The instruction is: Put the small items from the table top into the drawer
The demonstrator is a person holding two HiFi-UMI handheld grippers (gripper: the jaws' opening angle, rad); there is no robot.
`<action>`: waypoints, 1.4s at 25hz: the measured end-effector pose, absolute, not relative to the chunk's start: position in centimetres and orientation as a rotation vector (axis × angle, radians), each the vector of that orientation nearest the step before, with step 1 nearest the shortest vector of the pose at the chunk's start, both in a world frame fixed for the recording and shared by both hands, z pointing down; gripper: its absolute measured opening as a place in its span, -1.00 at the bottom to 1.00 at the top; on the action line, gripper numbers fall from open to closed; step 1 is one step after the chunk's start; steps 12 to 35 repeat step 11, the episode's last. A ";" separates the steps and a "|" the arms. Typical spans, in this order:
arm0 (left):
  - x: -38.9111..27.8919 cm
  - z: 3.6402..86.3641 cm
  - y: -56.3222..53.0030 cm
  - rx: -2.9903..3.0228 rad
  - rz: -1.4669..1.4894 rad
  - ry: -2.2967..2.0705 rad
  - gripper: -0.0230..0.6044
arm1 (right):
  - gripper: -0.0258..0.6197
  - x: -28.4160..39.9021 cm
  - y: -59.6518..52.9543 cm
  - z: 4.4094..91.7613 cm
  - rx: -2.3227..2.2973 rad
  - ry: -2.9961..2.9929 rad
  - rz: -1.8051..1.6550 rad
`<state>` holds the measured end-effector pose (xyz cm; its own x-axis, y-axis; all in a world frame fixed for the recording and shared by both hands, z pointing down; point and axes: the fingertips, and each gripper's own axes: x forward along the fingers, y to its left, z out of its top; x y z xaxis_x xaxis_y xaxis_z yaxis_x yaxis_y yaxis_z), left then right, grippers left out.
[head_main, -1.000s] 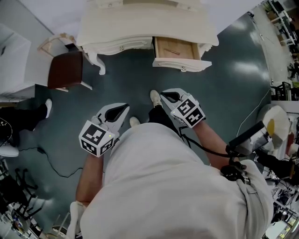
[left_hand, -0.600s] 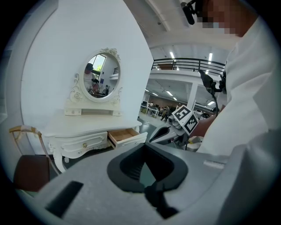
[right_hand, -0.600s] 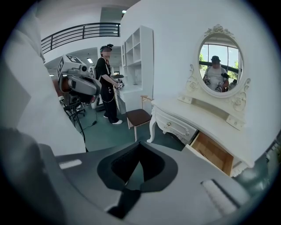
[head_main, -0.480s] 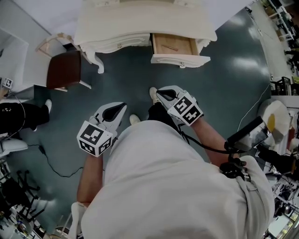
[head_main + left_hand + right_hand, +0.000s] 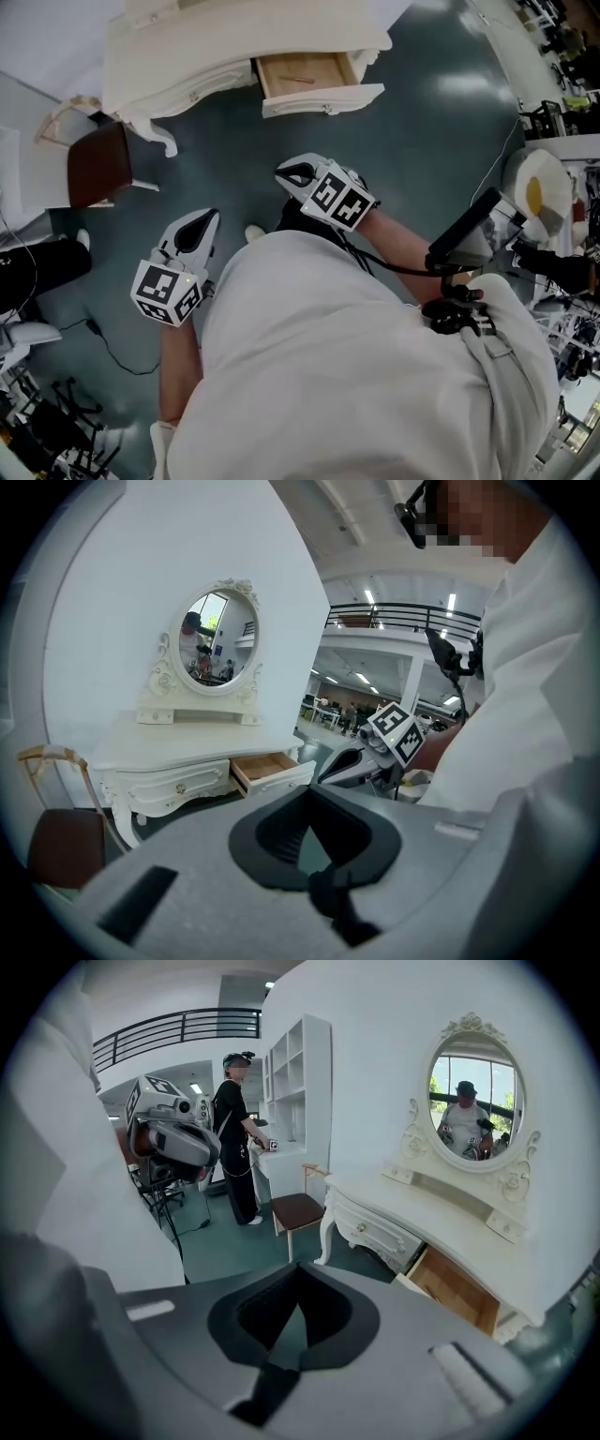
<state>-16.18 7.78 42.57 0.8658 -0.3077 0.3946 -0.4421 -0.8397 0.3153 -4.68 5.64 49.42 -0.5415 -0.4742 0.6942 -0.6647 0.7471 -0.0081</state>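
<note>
A white dressing table stands at the top of the head view, its right drawer pulled open. A thin reddish stick lies inside the drawer. I cannot make out any small items on the table top. My left gripper hangs over the green floor, well short of the table, shut and holding nothing. My right gripper is nearer the drawer, also shut and holding nothing. The open drawer shows ahead in the left gripper view, and the drawer is at lower right in the right gripper view.
A brown-seated stool stands left of the table. An oval mirror rises from the table's back. A person stands by white shelves beyond the stool. A black cable trails on the floor at left. Equipment clutters the right edge.
The head view has swung, so the table and drawer now sit further left and higher. Both grippers have shifted left, the right one also upward. Their jaws have stayed shut.
</note>
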 end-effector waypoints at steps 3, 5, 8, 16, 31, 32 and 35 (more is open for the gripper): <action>-15.5 42.5 7.4 2.639 0.471 -0.542 -0.92 | -0.92 -4.0 5.3 49.3 0.857 -2.246 0.339; -15.1 42.5 7.0 2.638 0.476 -0.537 -0.92 | -0.92 -3.6 5.0 49.4 0.859 -2.243 0.349; -14.3 42.5 6.4 2.633 0.482 -0.545 -0.92 | -0.92 -2.9 4.6 49.6 0.848 -2.248 0.357; -13.1 42.2 6.0 2.630 0.482 -0.554 -0.92 | -0.92 -1.8 3.9 49.4 0.838 -2.252 0.347; -13.1 42.2 6.0 2.630 0.482 -0.554 -0.92 | -0.92 -1.8 3.9 49.4 0.838 -2.252 0.347; -13.1 42.2 6.0 2.630 0.482 -0.554 -0.92 | -0.92 -1.8 3.9 49.4 0.838 -2.252 0.347; -13.1 42.2 6.0 2.630 0.482 -0.554 -0.92 | -0.92 -1.8 3.9 49.4 0.838 -2.252 0.347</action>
